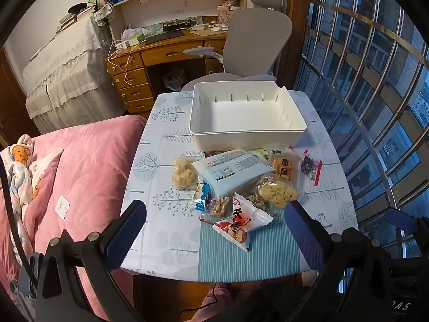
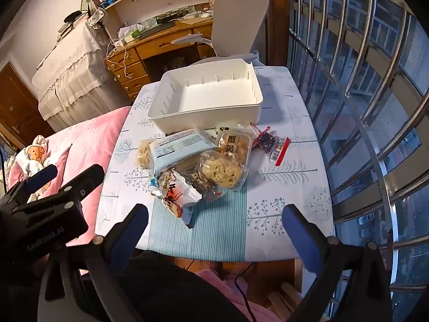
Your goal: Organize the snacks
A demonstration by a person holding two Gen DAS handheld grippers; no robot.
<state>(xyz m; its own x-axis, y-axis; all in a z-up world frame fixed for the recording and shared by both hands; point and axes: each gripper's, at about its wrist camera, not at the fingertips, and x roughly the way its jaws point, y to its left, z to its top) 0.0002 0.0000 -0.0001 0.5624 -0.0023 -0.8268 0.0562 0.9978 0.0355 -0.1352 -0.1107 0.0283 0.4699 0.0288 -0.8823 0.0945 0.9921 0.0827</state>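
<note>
Both grippers, left gripper [image 1: 214,225] and right gripper [image 2: 214,222], hang fully open and empty above the near bench [image 1: 161,241] edge, since the snack packets [image 1: 236,182] lie heaped before the empty white bin [image 1: 246,134], presumably their destination.

bare striped cloth [image 1: 228,257] before the snack pile [image 1: 236,185], white bin [image 1: 246,112] walling its far side
</note>
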